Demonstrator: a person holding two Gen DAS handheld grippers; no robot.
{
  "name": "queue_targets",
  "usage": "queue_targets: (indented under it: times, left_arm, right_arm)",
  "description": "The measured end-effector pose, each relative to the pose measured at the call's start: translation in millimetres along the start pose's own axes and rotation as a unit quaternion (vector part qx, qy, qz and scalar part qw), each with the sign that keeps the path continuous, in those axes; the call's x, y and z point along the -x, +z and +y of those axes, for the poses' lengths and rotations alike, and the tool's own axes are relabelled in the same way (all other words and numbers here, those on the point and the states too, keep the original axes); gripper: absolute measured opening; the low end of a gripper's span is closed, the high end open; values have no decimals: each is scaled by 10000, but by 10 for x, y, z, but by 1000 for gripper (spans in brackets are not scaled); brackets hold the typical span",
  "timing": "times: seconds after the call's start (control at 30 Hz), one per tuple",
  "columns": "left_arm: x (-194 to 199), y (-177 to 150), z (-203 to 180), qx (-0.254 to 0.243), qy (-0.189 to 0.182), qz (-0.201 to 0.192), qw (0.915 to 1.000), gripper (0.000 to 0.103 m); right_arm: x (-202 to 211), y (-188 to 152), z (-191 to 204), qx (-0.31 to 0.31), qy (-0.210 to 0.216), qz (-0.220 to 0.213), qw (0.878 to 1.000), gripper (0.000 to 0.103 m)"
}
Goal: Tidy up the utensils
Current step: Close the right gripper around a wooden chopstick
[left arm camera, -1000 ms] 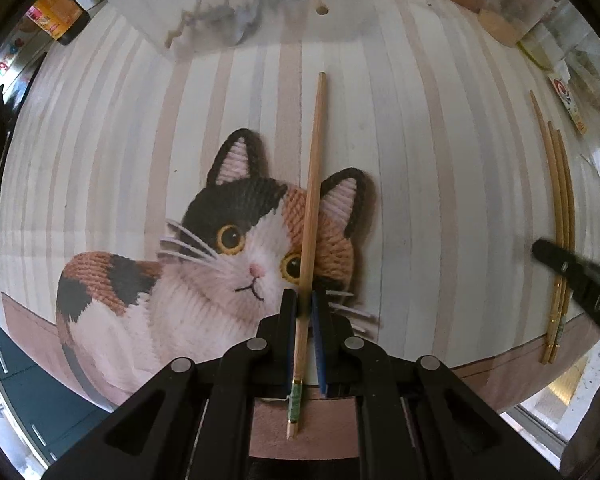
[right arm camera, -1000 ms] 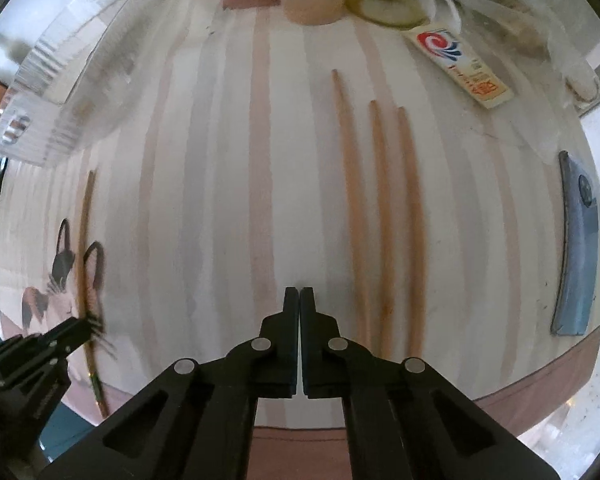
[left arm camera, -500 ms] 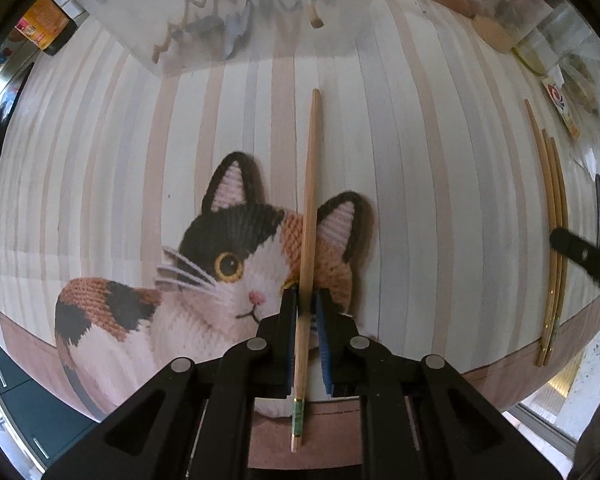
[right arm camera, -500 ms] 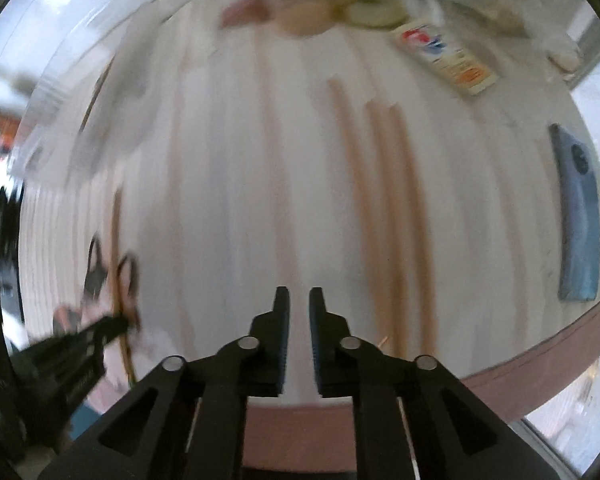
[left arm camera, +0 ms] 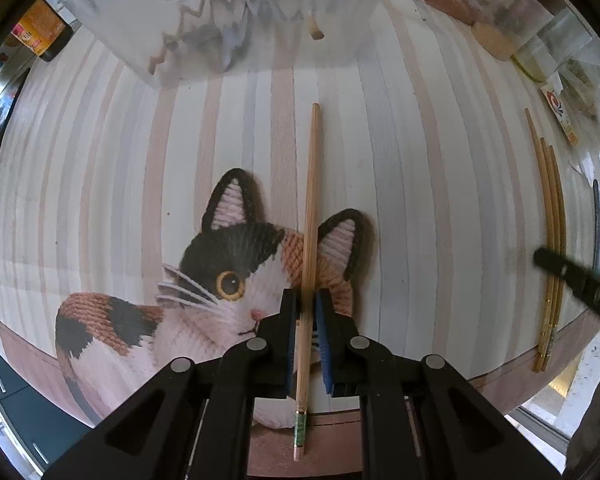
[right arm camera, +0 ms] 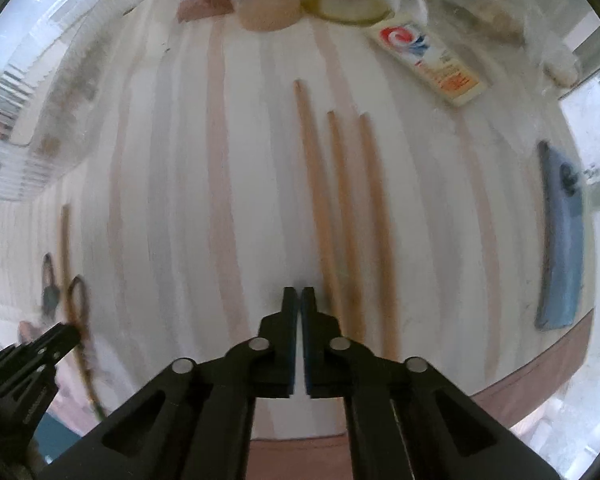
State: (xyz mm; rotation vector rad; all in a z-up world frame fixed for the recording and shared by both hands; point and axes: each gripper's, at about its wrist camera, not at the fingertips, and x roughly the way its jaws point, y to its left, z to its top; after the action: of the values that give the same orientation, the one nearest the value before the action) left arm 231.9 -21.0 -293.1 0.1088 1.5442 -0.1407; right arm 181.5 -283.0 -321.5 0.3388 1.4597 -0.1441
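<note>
A long, pale bamboo chopstick with a green band near its butt end lies between the two black fingers of the left gripper — the jaws stand slightly apart on either side of the stick, with a sliver of gap showing on each side, so they flank it rather than clamp it. The chopstick runs straight ahead over a striped pink-and-white tablecloth and crosses the knitted-look calico cat picture printed on it, its butt end reaching past the table edge toward the camera. Beyond its tip stands a clear plastic container with more utensils inside. Well off to the right, three matching bamboo chopsticks lie side by side near the table's edge, and the black tip of the right gripper hangs over them.

From the right wrist view, the right gripper has its fingers drawn almost together with only a narrow slit between them and nothing held — it hovers just left of the three chopsticks. A flat blue-grey object lies farther right, and a white sachet with a red-and-blue logo sits near the far edge. The view is blurred.
</note>
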Motion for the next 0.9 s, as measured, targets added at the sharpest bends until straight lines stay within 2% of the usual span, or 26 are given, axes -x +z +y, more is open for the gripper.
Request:
queue_targets:
  times: [0.07, 0.17, 0.23, 0.33, 0.37, 0.4, 0.5, 0.67, 0.73, 0.9]
  left_arm:
    - [16, 62, 5, 0, -19, 6, 10000, 10]
    - [-19, 72, 73, 6, -28, 5, 10000, 10]
    - [-31, 67, 92, 18, -60, 1, 10000, 14]
    - [-48, 67, 45, -33, -97, 3, 9999, 25]
    - [-51, 68, 6, -76, -112, 4, 9999, 27]
    - [-56, 63, -22, -98, -114, 2, 9999, 32]
    - [-61, 61, -105, -180, -21, -23, 9998, 34]
    - [-70, 73, -152, -110, -90, -11, 9999, 34]
    - [-69, 66, -159, -68, -127, -3, 9999, 34]
    - [-68, 96, -196, 0, -113, 2, 9999, 34]
  right_arm:
    - [6, -101, 32, 5, 316, 123, 9994, 0]
    - [151, -190, -14, -150, 486, -107, 9986, 0]
    - [245, -167, -62, -335, 563, -255, 9975, 1]
    - [240, -1, -158, -365, 427, -271, 9981, 11]
    - [260, -50, -196, -350, 384, -265, 9983, 16]
    - [278, -13, -289, -311, 313, -248, 9987, 17]
    - [171, 40, -354, -172, 12, -171, 9997, 17]
    - [4, 102, -283, -9, -169, -123, 9998, 16]
    - [-20, 94, -240, 76, -320, -148, 9993, 8]
    - [-116, -105, -4, 360, -120, 111, 9992, 7]
